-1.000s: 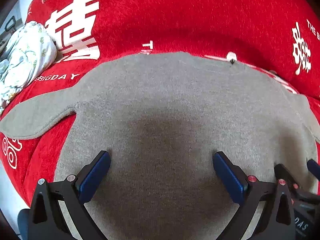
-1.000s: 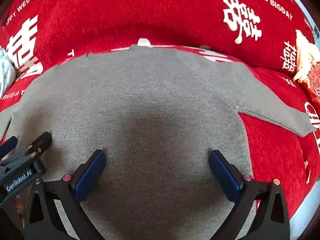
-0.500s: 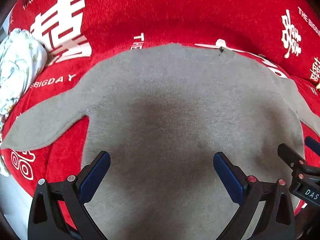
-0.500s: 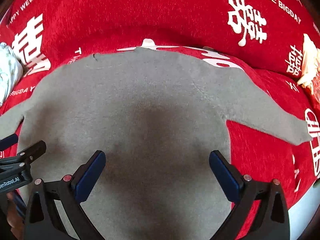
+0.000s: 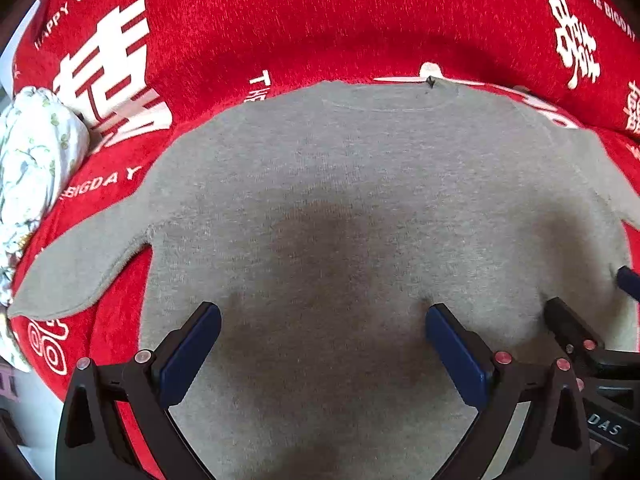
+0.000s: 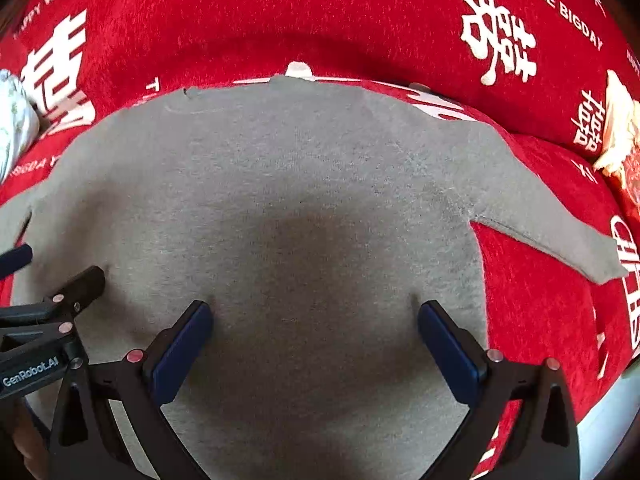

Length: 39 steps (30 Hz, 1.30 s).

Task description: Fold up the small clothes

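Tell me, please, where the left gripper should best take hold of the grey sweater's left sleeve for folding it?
Probably at the cuff end of the left sleeve, approached from the outer left. It lies flat on the red blanket, pointing away from the grey sweater, with its edge free.

Under everything I see a red blanket (image 5: pixel 320 20) with a plush nap, printed in white — big double-happiness characters and small lettering reading "HAPPY WEDDING" and "THE BIGDAY". At its left edge lies a bunched white cloth (image 5: pixel 32 168) with a pale green leaf print, touching the blanket. At the right edge sits a crumpled cream-coloured thing (image 6: pixel 618 128) — I cannot tell what it is.
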### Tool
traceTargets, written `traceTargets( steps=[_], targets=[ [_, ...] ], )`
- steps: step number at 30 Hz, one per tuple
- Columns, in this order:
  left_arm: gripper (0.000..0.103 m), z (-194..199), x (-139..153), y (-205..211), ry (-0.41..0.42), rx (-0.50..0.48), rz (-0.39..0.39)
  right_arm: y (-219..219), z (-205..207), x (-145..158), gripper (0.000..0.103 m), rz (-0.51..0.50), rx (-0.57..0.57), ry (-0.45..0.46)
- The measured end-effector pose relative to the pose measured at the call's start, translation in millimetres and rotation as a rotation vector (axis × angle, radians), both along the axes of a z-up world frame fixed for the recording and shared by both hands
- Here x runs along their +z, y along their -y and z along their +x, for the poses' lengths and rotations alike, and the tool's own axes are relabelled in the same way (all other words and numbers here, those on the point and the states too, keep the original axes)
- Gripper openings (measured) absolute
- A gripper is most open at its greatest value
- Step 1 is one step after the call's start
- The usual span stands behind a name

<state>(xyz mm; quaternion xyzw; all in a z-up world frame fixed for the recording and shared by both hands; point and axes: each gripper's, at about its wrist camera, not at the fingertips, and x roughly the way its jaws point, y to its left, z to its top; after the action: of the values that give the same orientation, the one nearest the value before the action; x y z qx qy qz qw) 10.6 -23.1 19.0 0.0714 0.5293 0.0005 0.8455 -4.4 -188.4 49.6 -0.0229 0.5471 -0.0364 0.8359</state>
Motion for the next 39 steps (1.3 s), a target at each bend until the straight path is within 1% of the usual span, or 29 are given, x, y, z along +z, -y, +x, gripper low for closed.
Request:
traceTargets(
  steps=[2,5,9,10,13,18,21,23,25,28,32,34,39],
  targets=[
    [0.103,1,-2,0,0.0,0.005,-0.007,3,1,-2,0.103,0.027,-0.008,-0.012],
    [0.103,1,-5,-4,-0.001,0.028,-0.043,6,3,-4,0.103,0.045,-0.02,-0.011],
    [0.103,3,-11,-15,-0.03,0.048,-0.138,5,4,-6,0.103,0.038,-0.016,-0.015],
    [0.103,4,-11,-16,-0.036,0.044,-0.146,5,5,-6,0.103,0.041,-0.016,-0.018],
    [0.103,6,-11,-12,-0.056,0.034,-0.127,5,6,-6,0.103,0.041,-0.013,-0.028],
    [0.103,8,-11,-11,-0.074,0.039,-0.128,2,7,-6,0.103,0.02,0.015,-0.038],
    [0.103,7,-8,-11,-0.074,0.047,-0.125,5,10,-2,0.103,0.046,0.034,-0.056],
    [0.103,7,-5,-11,-0.073,0.059,-0.132,12,10,4,0.103,0.065,0.01,-0.038],
    [0.103,7,-1,-10,-0.062,0.068,-0.14,20,10,13,0.103,0.058,-0.016,-0.01],
    [0.103,8,10,-4,-0.039,0.068,-0.123,31,13,25,0.103,0.048,-0.031,0.029],
    [0.103,13,27,11,-0.016,0.047,-0.131,46,18,40,0.103,0.034,-0.058,0.068],
    [0.103,16,35,20,-0.01,0.042,-0.144,54,21,45,0.103,0.009,-0.071,0.074],
    [0.103,22,44,48,-0.004,0.022,-0.125,79,20,57,0.103,0.001,-0.102,0.111]
  ],
)
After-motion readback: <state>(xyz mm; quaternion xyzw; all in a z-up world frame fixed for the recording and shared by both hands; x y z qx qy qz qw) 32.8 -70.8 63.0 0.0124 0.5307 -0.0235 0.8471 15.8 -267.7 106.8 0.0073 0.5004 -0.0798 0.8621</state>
